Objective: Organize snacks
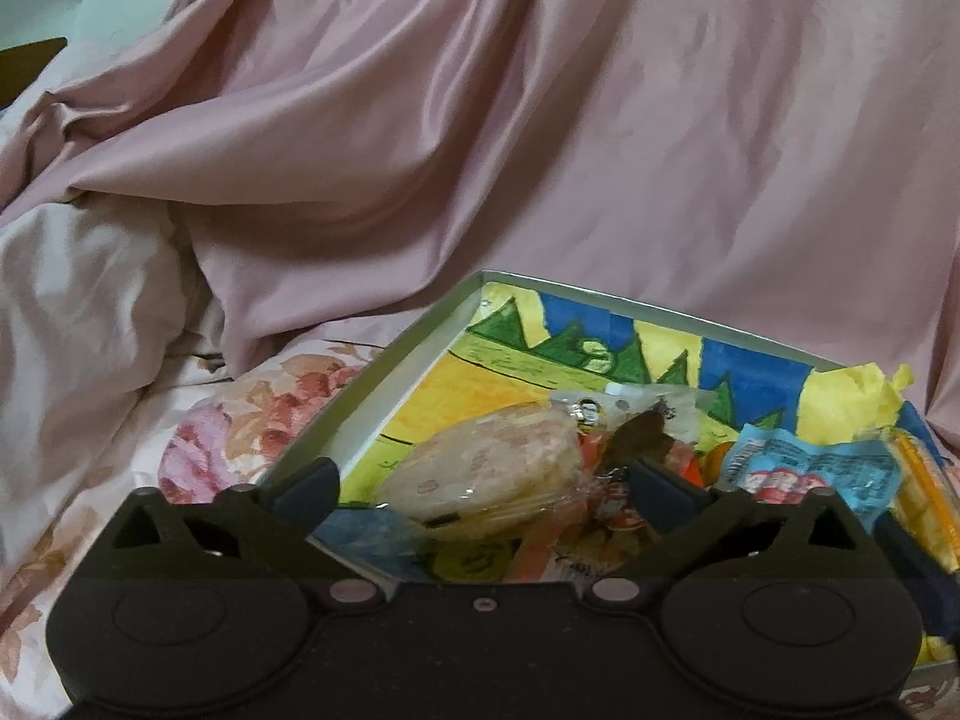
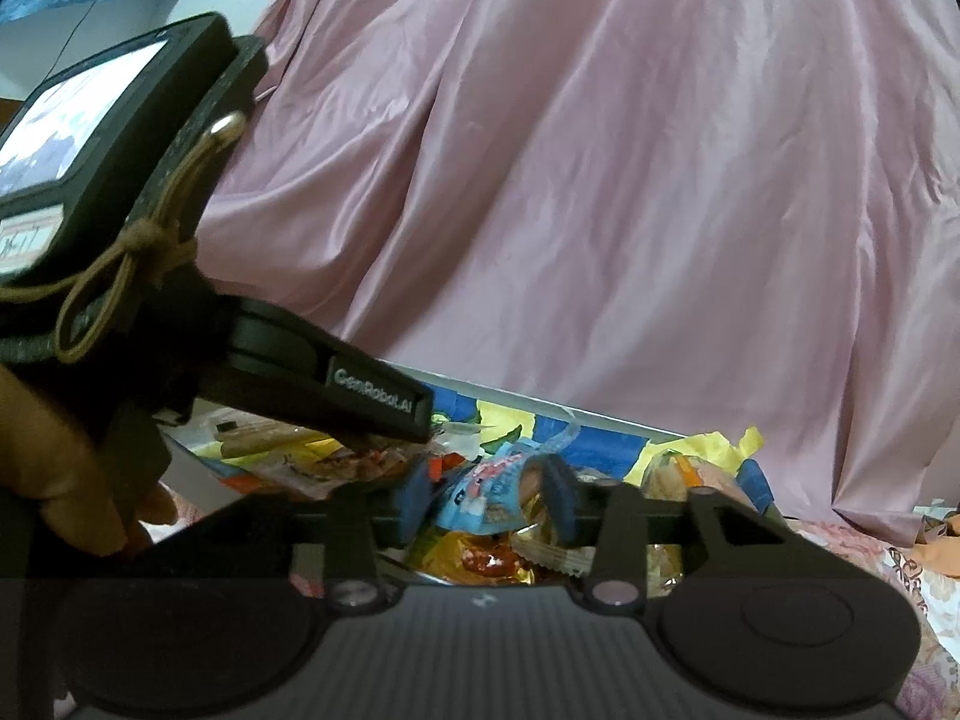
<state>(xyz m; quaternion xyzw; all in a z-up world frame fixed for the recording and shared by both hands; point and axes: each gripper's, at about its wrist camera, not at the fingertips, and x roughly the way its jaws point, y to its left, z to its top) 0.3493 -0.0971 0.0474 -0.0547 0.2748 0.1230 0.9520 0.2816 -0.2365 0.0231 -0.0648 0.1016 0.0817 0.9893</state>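
Left claw (image 1: 483, 480) is spread wide, straddling the round rice cracker pack (image 1: 489, 477) in the box (image 1: 360, 396). It lies flat, dead ahead between the tips. Right claw (image 2: 489, 501) is narrower around a blue packet (image 2: 480, 492), can't tell if it's pinching.

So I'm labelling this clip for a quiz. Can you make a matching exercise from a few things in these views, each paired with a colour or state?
Things:
1. left gripper
2. light blue packet
3. round cracker pack
4. drape

Descriptions:
A. pink, hanging behind the box
B. pale, in clear wrap, lying in the box
C. open
D. between the right gripper fingers

Pairs: 1-C, 2-D, 3-B, 4-A
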